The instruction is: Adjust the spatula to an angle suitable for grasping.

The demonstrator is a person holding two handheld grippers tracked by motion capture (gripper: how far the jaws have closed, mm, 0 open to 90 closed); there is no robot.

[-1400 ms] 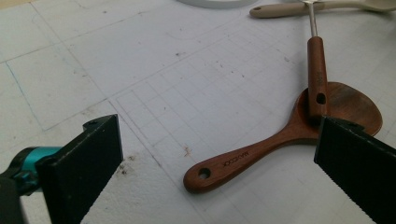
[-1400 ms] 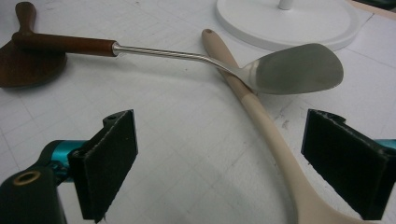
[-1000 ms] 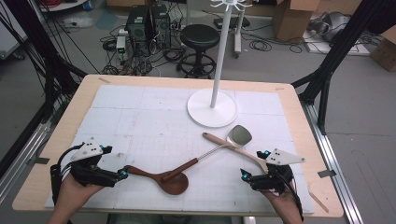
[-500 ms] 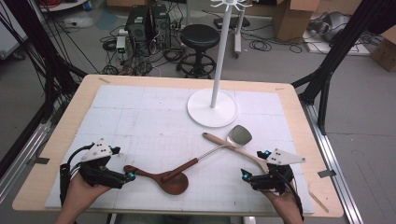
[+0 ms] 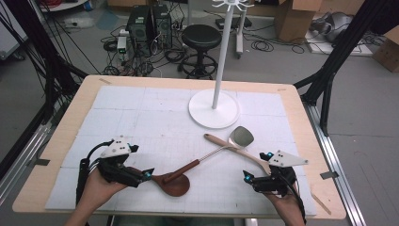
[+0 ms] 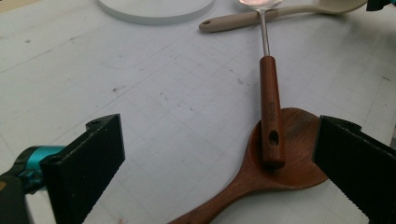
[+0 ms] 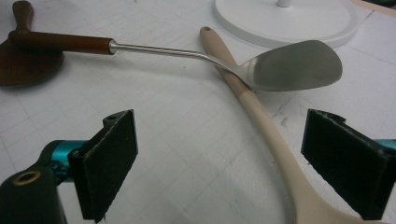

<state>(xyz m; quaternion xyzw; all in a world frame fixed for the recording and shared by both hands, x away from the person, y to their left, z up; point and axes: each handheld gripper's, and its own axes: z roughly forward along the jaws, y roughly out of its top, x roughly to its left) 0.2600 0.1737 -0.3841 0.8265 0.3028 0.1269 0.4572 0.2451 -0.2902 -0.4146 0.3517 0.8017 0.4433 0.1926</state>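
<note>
Near the table's front edge, nothing is lifted yet. My left gripper [image 5: 147, 175] is spread wide around the dark wooden spoon [image 6: 275, 172], whose bowl carries the handle of the steel spatula with a reddish wood grip [image 6: 271, 109]. My right gripper [image 5: 246, 177] gapes over the pale beige spoon [image 7: 261, 121]. The white hook stand [image 5: 214, 107] is empty.

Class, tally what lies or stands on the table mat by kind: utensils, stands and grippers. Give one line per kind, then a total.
Utensils: 3 (dark spoon, metal spatula, pale spoon)
Stands: 1 (white stand)
Grippers: 2 (left gripper, right gripper), both open
Total: 6
</note>
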